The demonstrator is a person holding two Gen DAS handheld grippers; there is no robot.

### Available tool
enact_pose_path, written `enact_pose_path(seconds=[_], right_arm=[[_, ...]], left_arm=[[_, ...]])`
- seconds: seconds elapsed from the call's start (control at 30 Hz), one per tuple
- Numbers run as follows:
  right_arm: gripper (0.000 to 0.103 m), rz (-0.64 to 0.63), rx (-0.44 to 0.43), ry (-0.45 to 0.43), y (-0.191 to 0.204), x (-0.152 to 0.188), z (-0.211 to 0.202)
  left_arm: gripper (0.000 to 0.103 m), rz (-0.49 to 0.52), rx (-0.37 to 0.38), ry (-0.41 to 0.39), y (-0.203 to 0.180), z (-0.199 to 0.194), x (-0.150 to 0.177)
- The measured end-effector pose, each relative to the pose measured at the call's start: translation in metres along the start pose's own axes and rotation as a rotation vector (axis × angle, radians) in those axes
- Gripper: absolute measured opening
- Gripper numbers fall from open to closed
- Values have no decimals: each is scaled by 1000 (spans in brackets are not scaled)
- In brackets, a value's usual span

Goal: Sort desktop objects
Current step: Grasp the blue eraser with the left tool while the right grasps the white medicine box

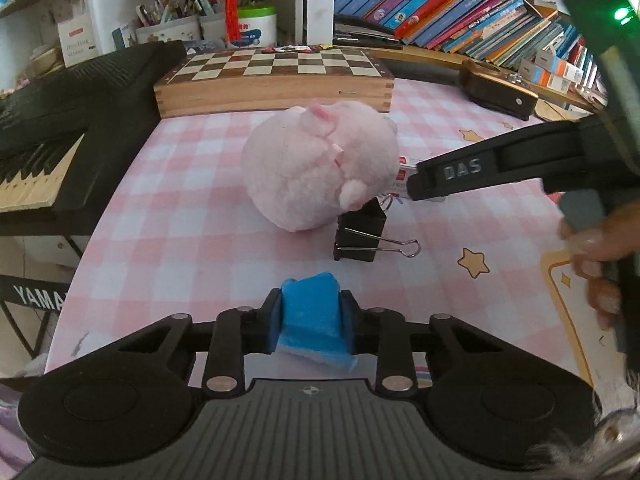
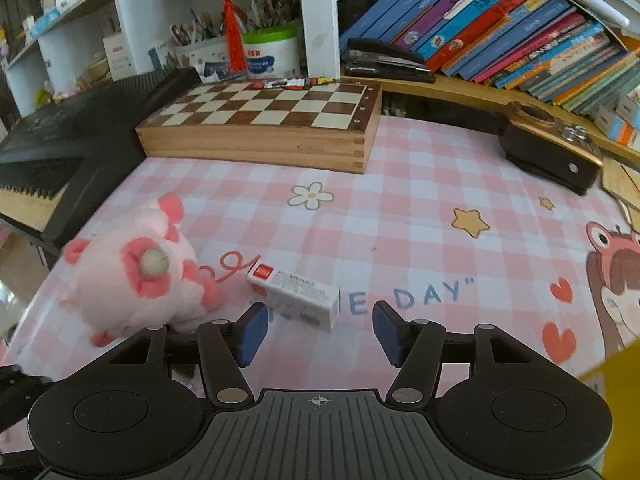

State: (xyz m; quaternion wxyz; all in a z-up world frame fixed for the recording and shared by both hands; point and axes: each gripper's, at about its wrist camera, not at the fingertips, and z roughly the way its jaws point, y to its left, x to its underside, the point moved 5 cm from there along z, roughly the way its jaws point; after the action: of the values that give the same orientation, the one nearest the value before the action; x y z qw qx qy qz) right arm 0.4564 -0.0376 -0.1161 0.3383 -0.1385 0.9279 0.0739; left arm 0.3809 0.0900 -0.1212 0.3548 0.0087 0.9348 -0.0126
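My left gripper (image 1: 310, 314) is shut on a small blue block (image 1: 310, 300), low over the pink checked tablecloth (image 1: 180, 216). Beyond it lie a black binder clip (image 1: 360, 236) and a round pink plush toy (image 1: 320, 168). In the right wrist view my right gripper (image 2: 320, 332) stands open with nothing between its pads. A small white box with a red label (image 2: 296, 294) lies just past its fingertips, and the plush toy (image 2: 136, 272) is to the left. The left wrist view shows a finger of the right gripper (image 1: 448, 176) reaching in over the white box (image 1: 404, 172), held by a hand (image 1: 592, 256).
A wooden chessboard box (image 2: 264, 120) lies at the back of the table. A black keyboard (image 1: 60, 120) runs along the left edge. A dark wooden box (image 2: 548, 144) sits at the back right, with a stapler (image 2: 384, 60) and rows of books (image 2: 500, 20) on the shelf behind.
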Motion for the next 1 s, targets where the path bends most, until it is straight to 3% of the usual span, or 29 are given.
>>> enact_pose_path(seconds=[0.33,0.4,0.5,0.57,1.0], right_arm=[[62,-100,-28,19,8,-10,24],[54,-115,-44,14,10,-11,23],[35,-135,-66,16,14,-11,21],[14,-167,-62,17,19,-11,19],[14,-130,-69,-50,16,4,-32]], left_arm=[[26,-92,14,-18,17,-22,1],[26,-97,15,-22,18,-25,0],[26,-96,16,-28,17,-28,-1],[26,-95,21,-32,16,-31,-2],[26,-80,48,-82,13,-56,-2]])
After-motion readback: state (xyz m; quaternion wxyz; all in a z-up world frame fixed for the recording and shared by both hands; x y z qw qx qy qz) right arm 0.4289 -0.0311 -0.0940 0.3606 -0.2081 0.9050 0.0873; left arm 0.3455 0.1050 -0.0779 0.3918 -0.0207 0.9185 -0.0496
